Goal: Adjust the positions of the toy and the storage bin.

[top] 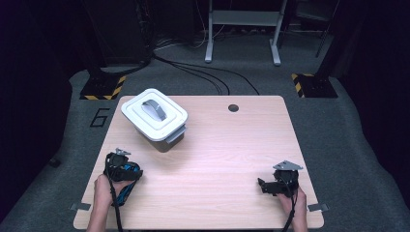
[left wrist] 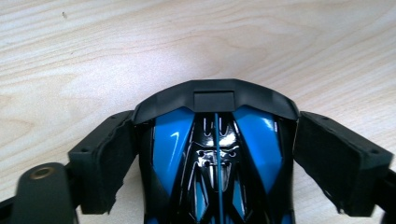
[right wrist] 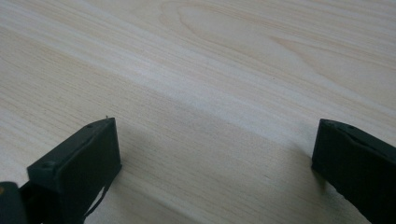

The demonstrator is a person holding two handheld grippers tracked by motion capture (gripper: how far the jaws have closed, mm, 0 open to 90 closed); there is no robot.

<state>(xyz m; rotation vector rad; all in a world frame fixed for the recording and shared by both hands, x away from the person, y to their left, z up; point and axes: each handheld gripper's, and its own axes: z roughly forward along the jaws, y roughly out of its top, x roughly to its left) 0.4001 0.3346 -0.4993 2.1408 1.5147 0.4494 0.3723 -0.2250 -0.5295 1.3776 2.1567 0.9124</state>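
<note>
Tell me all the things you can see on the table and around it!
toy car: one, blue and black, near left corner of the table, between the left claw's pads
box with lid: one, white lid with a grey handle, grey base, far left part of the table
table: one, light wood, in the middle
round hole: one, dark, near the table's far edge
striped floor plates: two, yellow and black, on the grey floor beyond the table
metal frame: one, grey, far back
left claw: one, black, around the toy car
right claw: one, black, open, nothing in it, near right corner
</note>
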